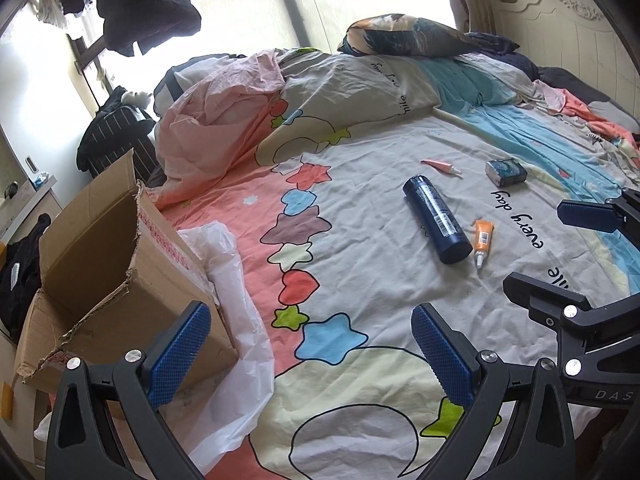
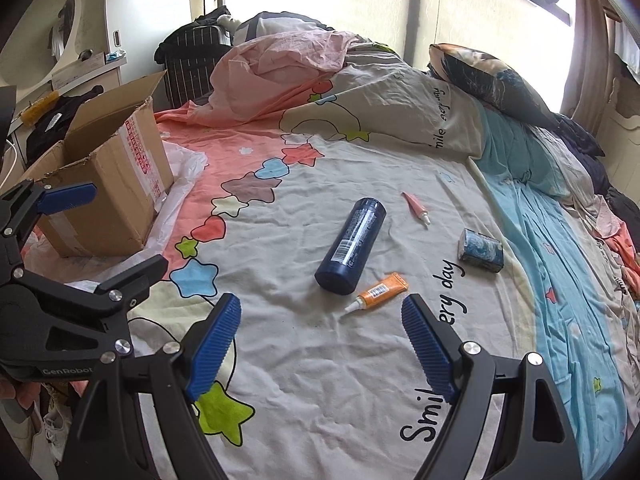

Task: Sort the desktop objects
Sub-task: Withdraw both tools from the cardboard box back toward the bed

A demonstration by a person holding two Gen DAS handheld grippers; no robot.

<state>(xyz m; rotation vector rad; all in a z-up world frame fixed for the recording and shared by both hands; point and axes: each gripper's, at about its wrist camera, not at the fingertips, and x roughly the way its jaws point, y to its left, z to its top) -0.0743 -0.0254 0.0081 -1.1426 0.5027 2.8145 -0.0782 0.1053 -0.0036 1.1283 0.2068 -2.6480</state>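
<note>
A dark blue bottle (image 2: pixel 351 246) lies flat mid-bed, an orange tube (image 2: pixel 379 293) touching it at its 5 o'clock, a pink tube (image 2: pixel 415 208) at 1, a small box (image 2: pixel 481 250) at 3. Both claws, left (image 1: pixel 310 354) and right (image 2: pixel 320 346), gape wide, holding nothing. A cardboard box (image 2: pixel 108 184) stands open at 9 o'clock.

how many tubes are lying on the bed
2. The orange tube lies beside the blue bottle, at its base end. The pink tube lies farther off, between the bottle and the small box. The bedding could hide others.
</note>
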